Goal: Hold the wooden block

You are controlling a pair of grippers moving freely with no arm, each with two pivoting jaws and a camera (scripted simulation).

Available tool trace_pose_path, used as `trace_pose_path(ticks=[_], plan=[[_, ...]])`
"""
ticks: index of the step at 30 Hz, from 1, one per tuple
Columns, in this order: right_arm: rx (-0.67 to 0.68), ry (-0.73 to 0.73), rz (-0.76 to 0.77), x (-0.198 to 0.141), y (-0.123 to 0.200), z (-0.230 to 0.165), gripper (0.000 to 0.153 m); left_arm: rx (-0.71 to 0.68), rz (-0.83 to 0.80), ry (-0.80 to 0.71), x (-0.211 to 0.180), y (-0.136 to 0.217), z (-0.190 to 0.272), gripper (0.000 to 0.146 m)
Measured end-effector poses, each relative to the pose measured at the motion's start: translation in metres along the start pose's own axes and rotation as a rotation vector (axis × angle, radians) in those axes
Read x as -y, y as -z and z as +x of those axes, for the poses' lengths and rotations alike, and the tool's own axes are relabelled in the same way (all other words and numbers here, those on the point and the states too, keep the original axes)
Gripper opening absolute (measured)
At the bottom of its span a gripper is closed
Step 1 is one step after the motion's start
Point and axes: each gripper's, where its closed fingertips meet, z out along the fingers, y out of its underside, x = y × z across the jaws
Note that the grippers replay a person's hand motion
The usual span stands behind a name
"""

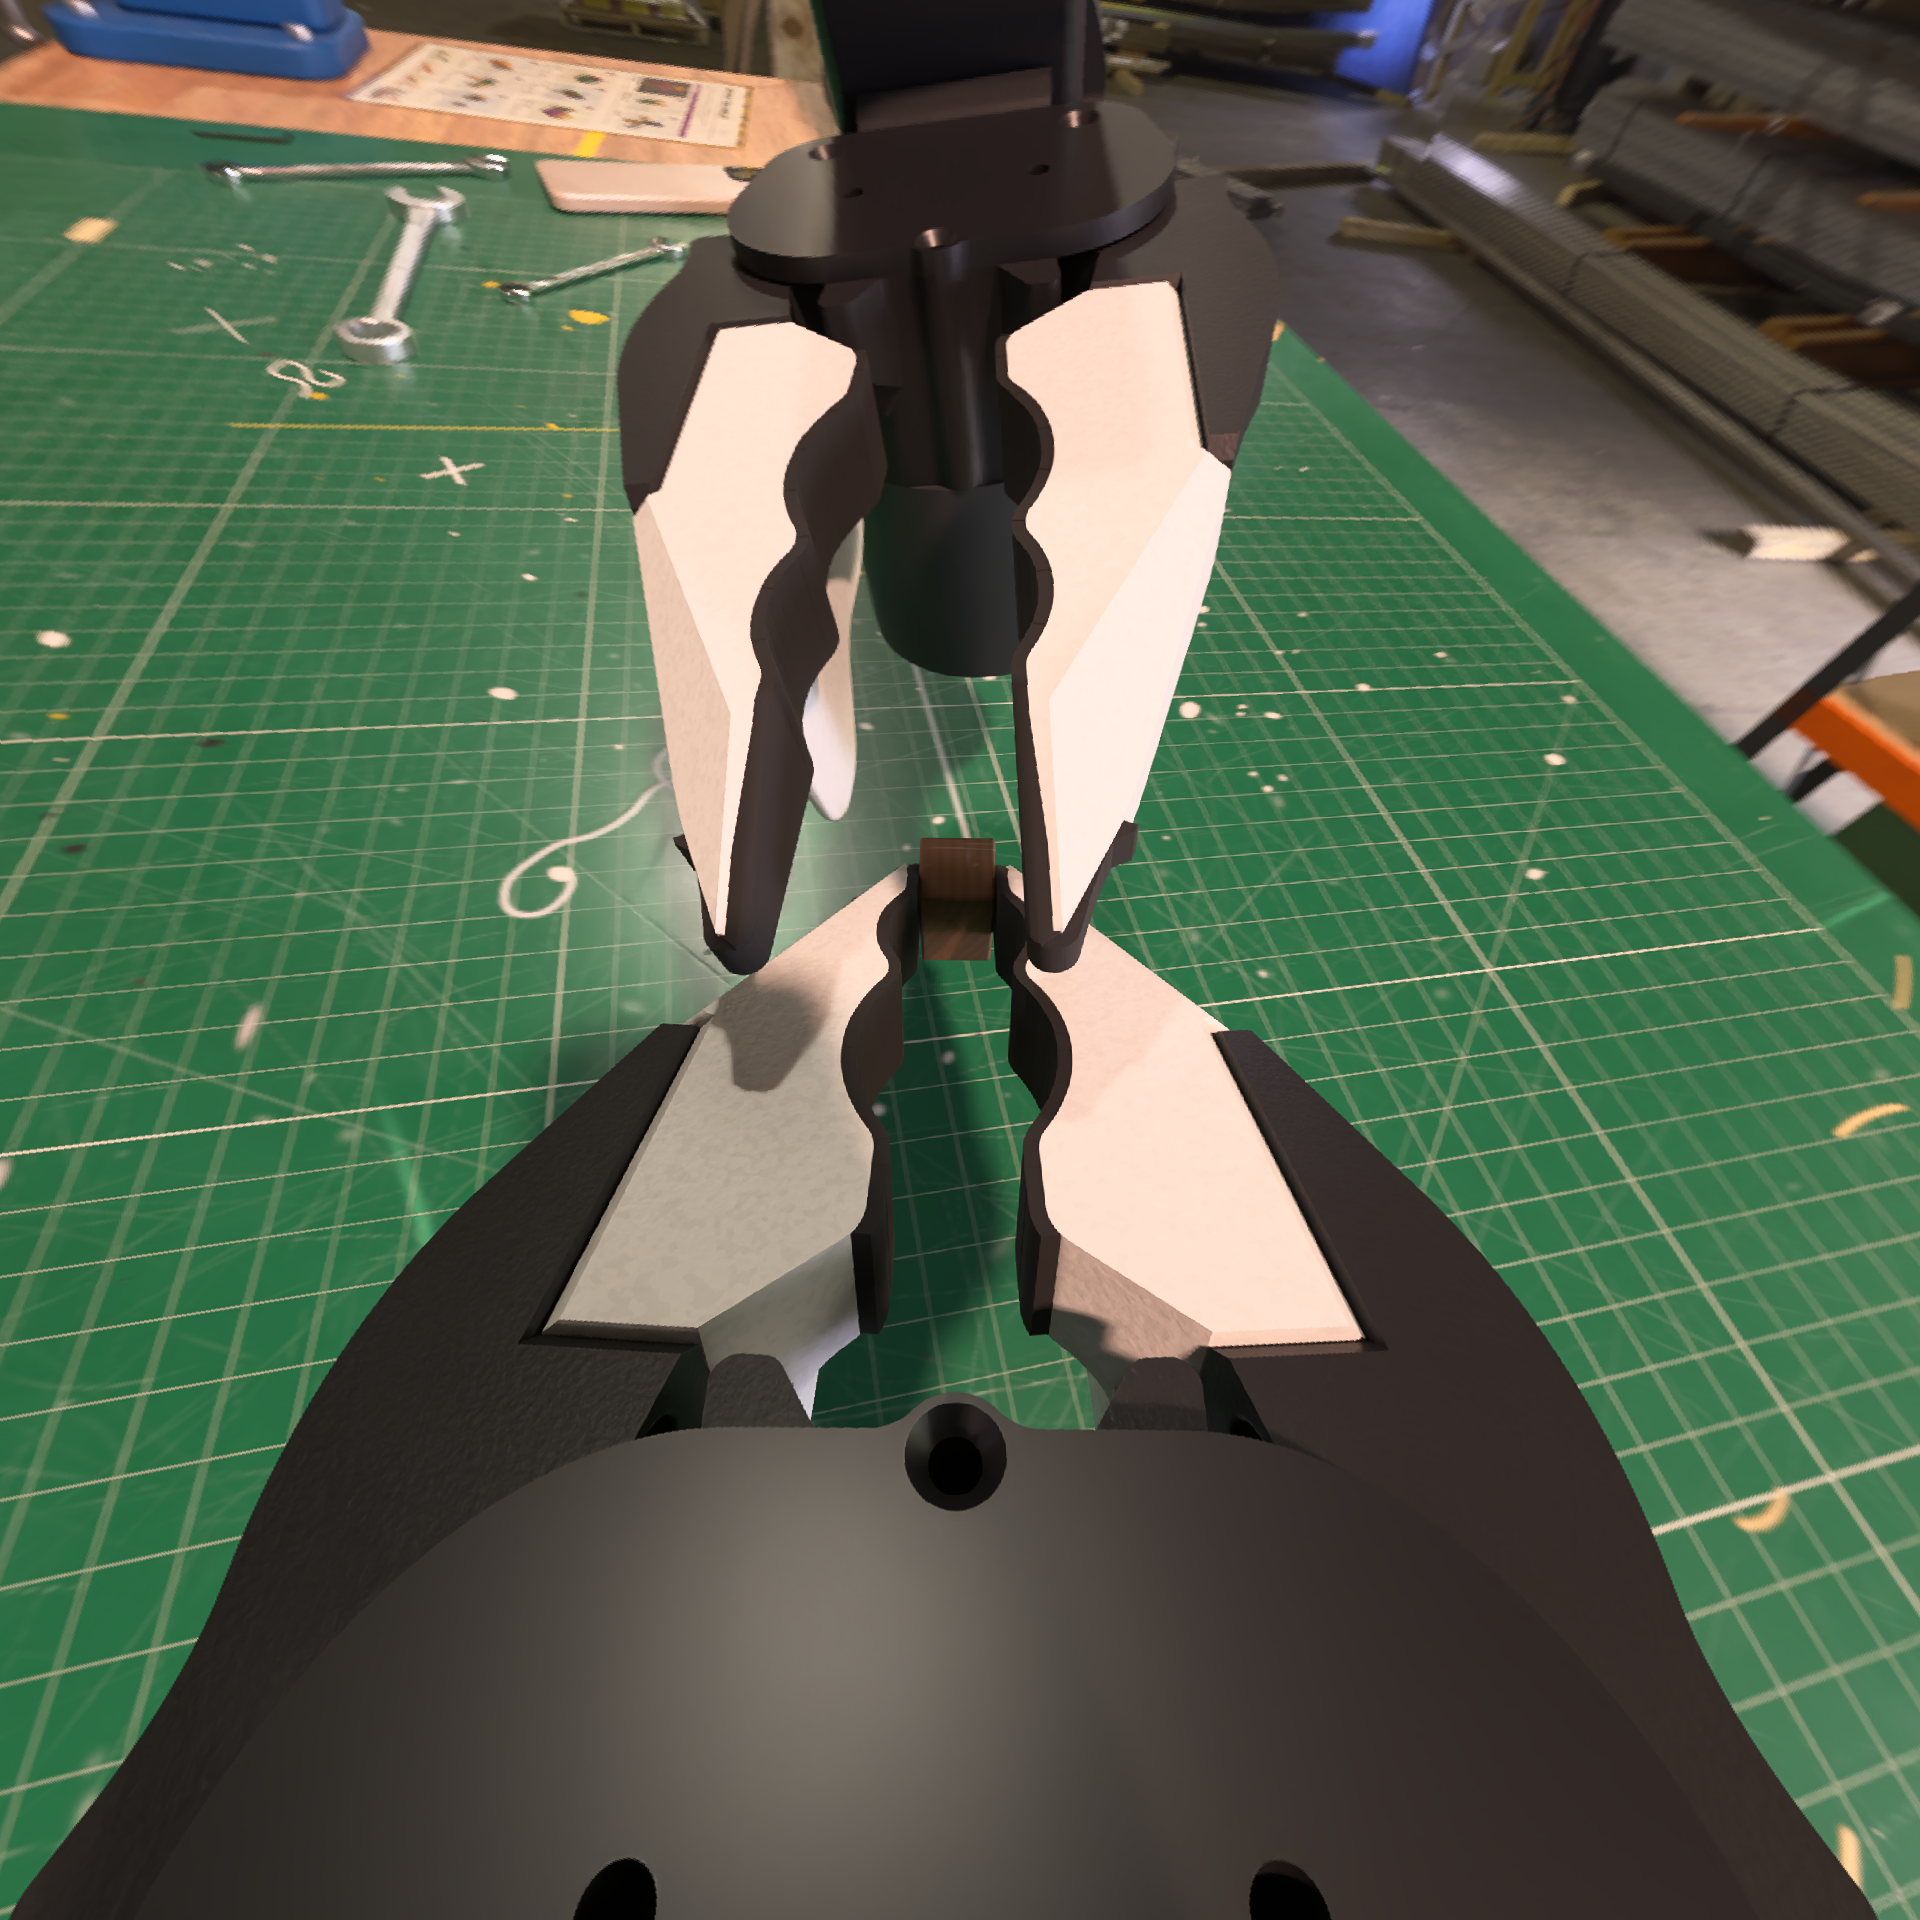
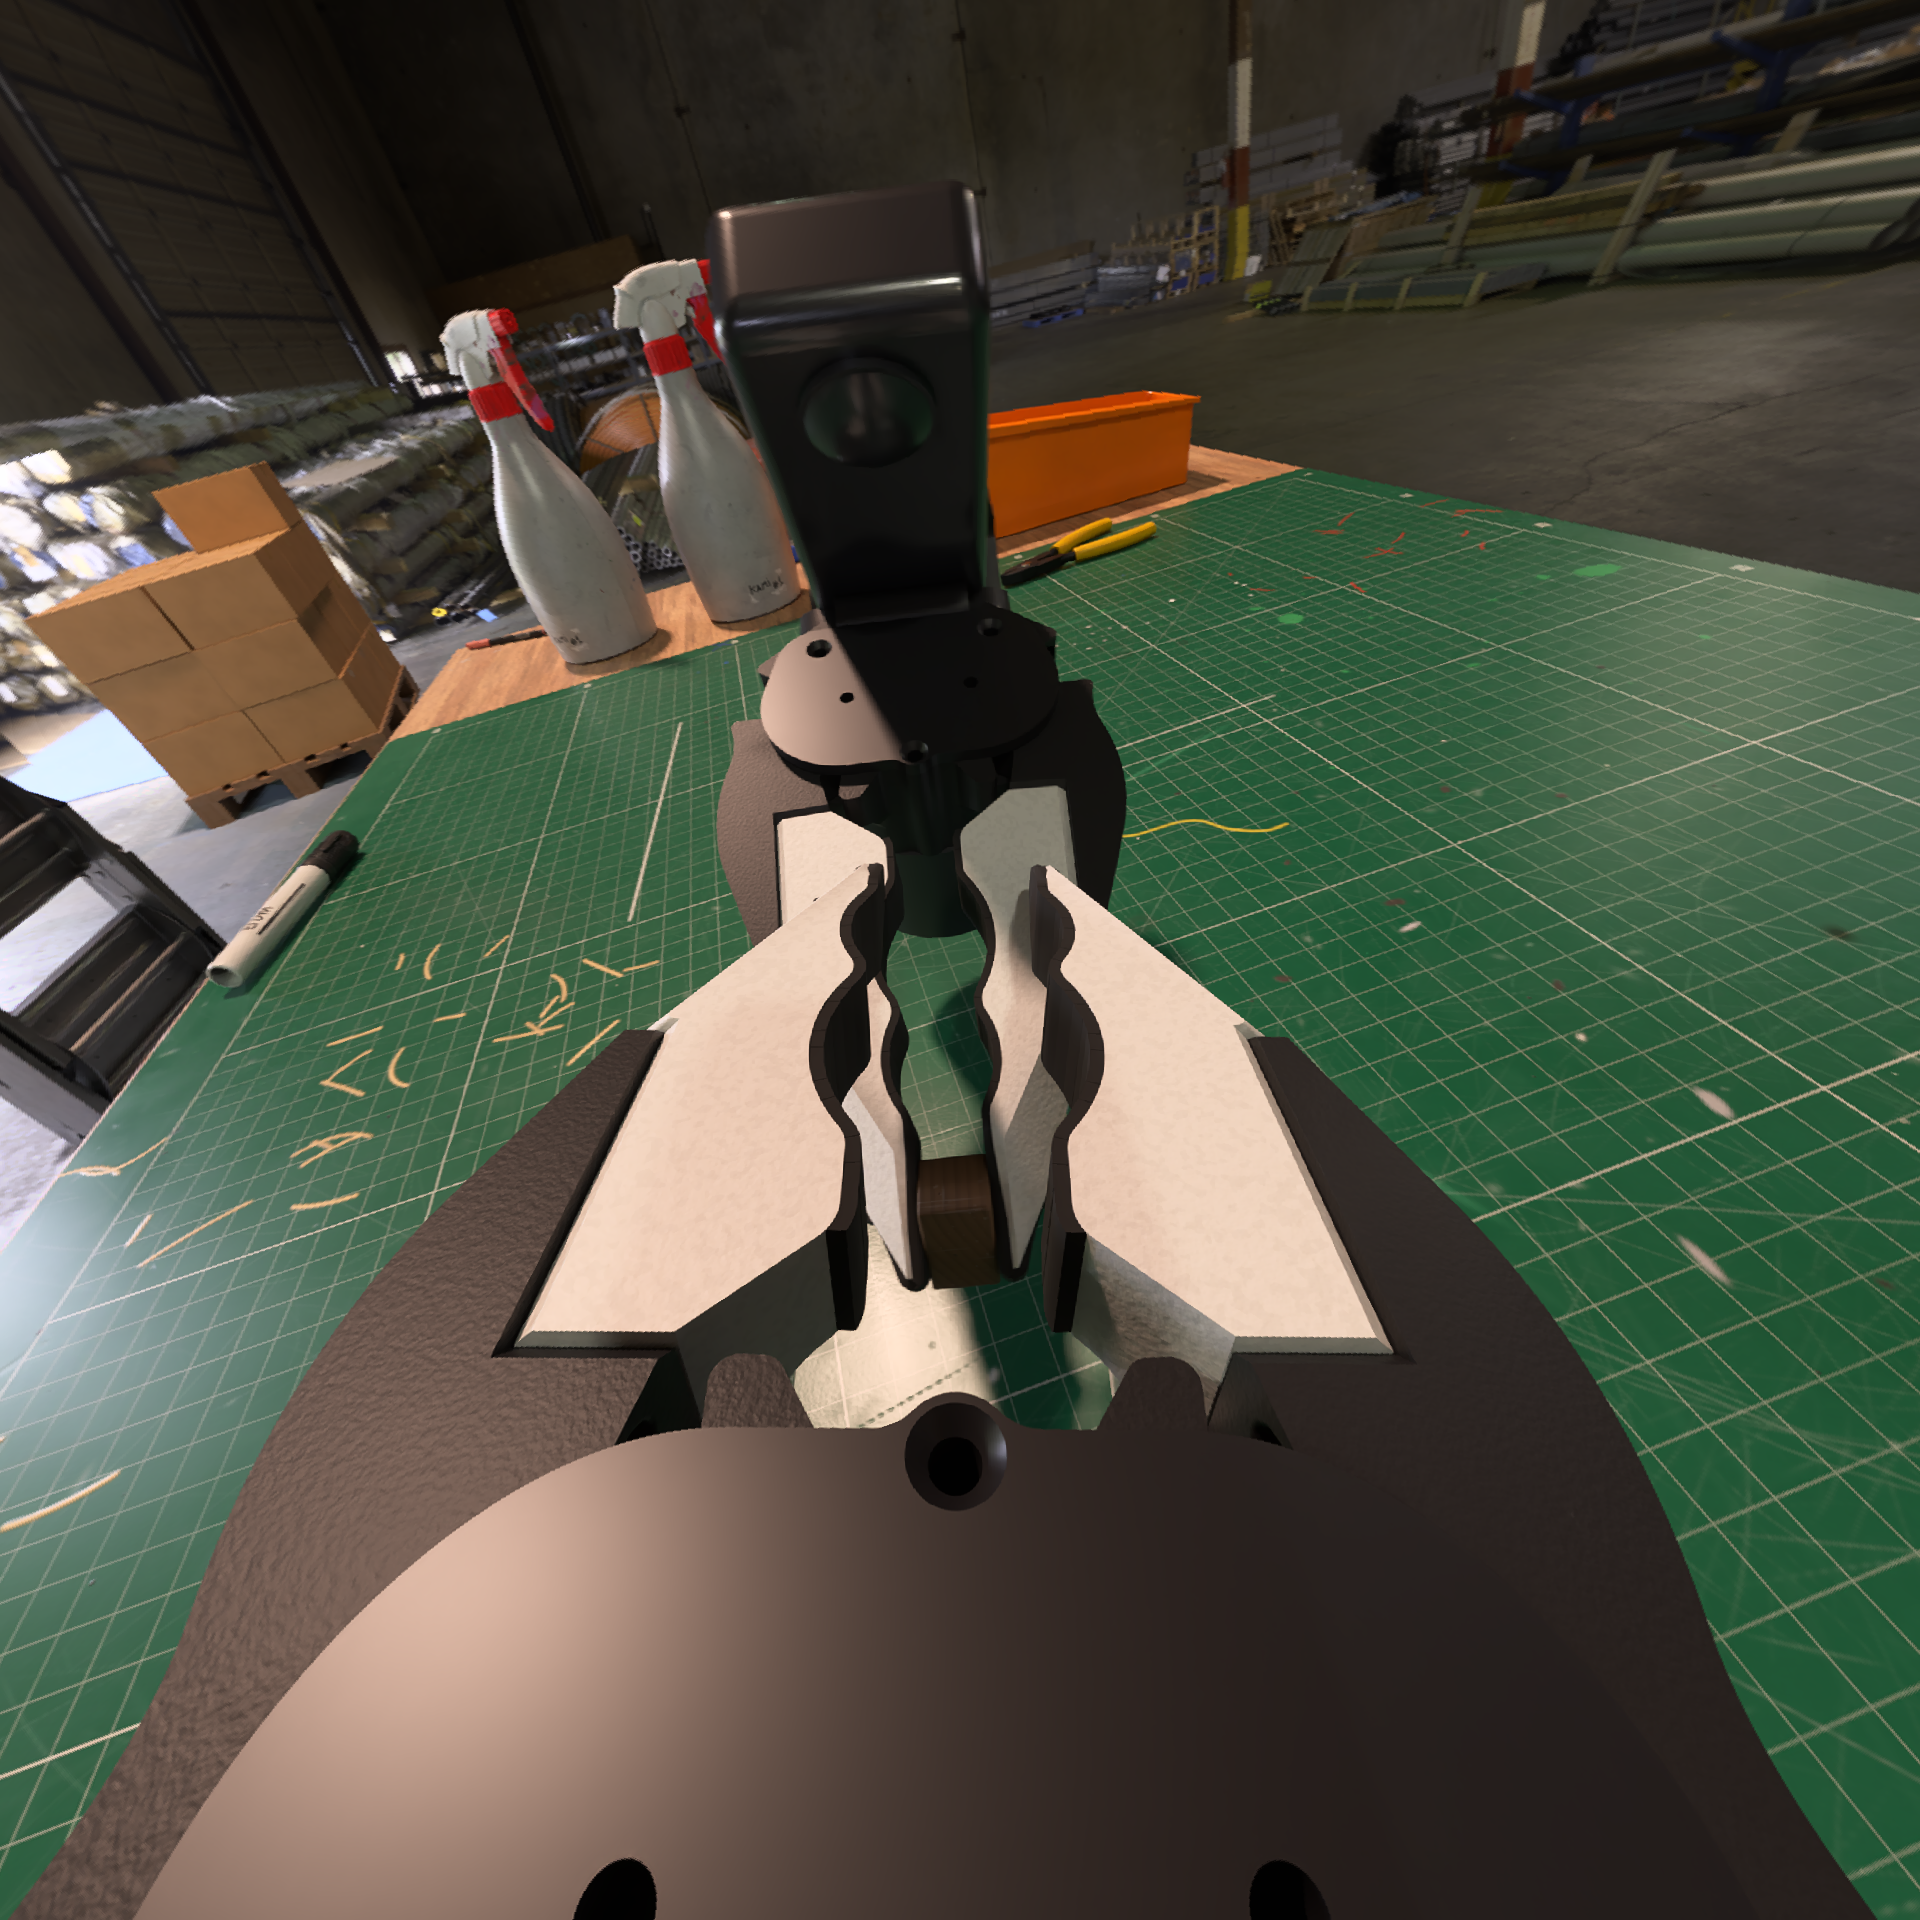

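Block pinched between left fingertips, right gripper facing it.

Left gripper (image 1: 956, 920) is clamped on the wooden block (image 1: 957, 902) at its very tips, lifted above the green mat (image 1: 312, 727). Straight ahead, the right gripper (image 1: 894, 951) points back with its fingers spread wider than the block, straddling the left tips. Farther off lie wrenches (image 1: 395, 270).

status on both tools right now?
Left tool: shut on the wooden block.
Right tool: open, straddling the left tool's fingers, holding nothing.
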Motion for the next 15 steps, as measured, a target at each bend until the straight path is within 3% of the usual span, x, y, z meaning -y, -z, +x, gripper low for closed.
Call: trace_pose_path(ticks=[5,10,12,15], plan=[[-0.100,-0.081,0.027,0.002,0.004,0.021,0.028,0.282,-0.003,-0.145,0.005,0.002,-0.032,0.013],[-0.217,-0.237,0.058,-0.003,0.006,0.045,0.027,0.754,-0.180,-0.508,0.001,0.013,-0.074,0.013],[-0.229,-0.300,0.099,0.000,0.008,0.048,0.027,0.791,-0.187,-0.525,0.003,0.013,-0.076,0.013],[-0.220,-0.260,0.082,0.000,0.008,0.043,0.027,0.636,-0.155,-0.372,-0.002,0.004,-0.063,0.013]])
